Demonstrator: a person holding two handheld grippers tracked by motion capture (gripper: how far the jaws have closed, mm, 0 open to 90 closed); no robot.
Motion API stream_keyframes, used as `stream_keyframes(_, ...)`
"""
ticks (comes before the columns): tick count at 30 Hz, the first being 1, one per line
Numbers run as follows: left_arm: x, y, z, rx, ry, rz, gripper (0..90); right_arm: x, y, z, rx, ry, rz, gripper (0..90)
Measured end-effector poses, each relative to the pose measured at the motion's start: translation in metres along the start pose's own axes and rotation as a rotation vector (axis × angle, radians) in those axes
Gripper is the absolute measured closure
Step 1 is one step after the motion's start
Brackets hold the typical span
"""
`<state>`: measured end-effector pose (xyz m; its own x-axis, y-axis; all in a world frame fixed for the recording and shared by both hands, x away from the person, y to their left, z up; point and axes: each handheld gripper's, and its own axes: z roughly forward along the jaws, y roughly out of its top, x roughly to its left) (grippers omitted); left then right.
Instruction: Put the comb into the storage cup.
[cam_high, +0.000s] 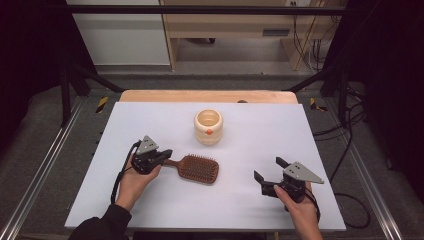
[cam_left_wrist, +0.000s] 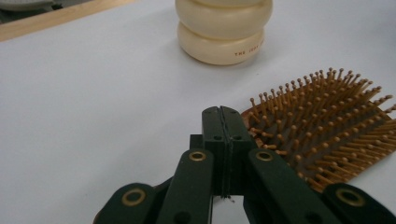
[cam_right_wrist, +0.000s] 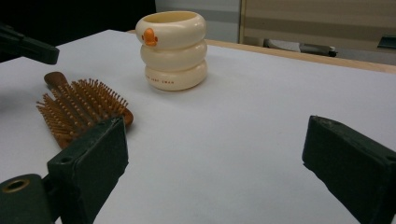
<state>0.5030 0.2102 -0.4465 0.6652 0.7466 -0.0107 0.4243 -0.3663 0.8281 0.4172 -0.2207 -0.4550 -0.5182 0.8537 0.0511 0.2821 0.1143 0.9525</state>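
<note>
A wooden paddle hairbrush lies bristles up on the white table, its handle pointing left. My left gripper sits at the handle's end, shut. In the left gripper view its pads meet with nothing seen between them, and the brush head lies just right of them. A cream ringed cup with an orange duck bill stands upright behind the brush. My right gripper rests open near the front right. Between its wide jaws is bare table, with the brush and cup beyond.
The white table top has a wooden strip along its far edge. Black frame posts and cables stand on the floor at both sides. Bare surface lies between the brush and my right gripper.
</note>
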Motion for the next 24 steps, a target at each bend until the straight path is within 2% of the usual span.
stream_keyframes(4,0.003,0.001,0.01,0.02,-0.02,-0.013,90.0,-0.003,-0.001,0.0,-0.002,-0.004,0.013,7.1)
stream_keyframes(5,0.003,0.002,0.013,0.035,-0.015,-0.002,90.0,-0.003,-0.001,0.0,-0.001,-0.004,0.016,7.1)
stream_keyframes(12,0.009,-0.003,0.03,0.098,-0.01,-0.004,90.0,-0.006,-0.003,-0.001,-0.001,-0.005,0.024,7.1)
stream_keyframes(16,0.01,-0.006,0.033,0.126,-0.012,0.0,90.0,-0.006,-0.002,-0.001,-0.004,-0.002,0.029,7.1)
stream_keyframes(20,0.008,-0.008,0.034,0.157,-0.013,0.022,90.0,-0.005,-0.002,-0.001,-0.004,-0.001,0.025,7.1)
stream_keyframes(24,0.006,-0.008,0.031,0.163,-0.009,0.028,90.0,-0.005,-0.002,-0.002,-0.004,-0.004,0.029,7.1)
